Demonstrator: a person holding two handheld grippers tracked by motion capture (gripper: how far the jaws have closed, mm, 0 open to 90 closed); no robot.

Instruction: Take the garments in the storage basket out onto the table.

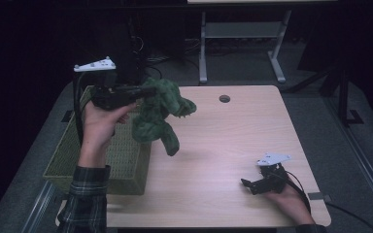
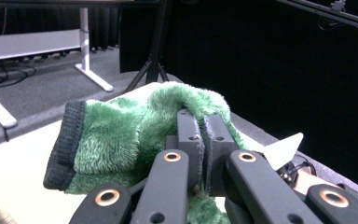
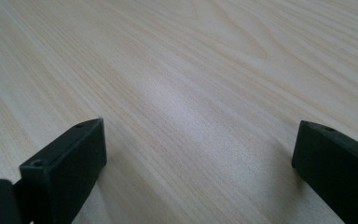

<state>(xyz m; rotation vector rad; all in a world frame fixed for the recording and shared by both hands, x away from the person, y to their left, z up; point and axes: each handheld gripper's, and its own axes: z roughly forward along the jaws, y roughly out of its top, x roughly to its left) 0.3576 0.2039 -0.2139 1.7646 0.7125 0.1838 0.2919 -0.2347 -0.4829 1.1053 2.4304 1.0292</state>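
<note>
The left gripper has its jaws clamped on a green plush garment, perhaps a fuzzy sock, lifted clear of the woven basket and hanging above the worktop. Setting it down appears to remain. The right gripper rests wide open and empty on the pale wood. The room behind is dark, with a grey floor.

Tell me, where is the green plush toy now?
In the high view, the green plush toy hangs from the shut left gripper, above the table's left part, beside the woven basket.
</note>
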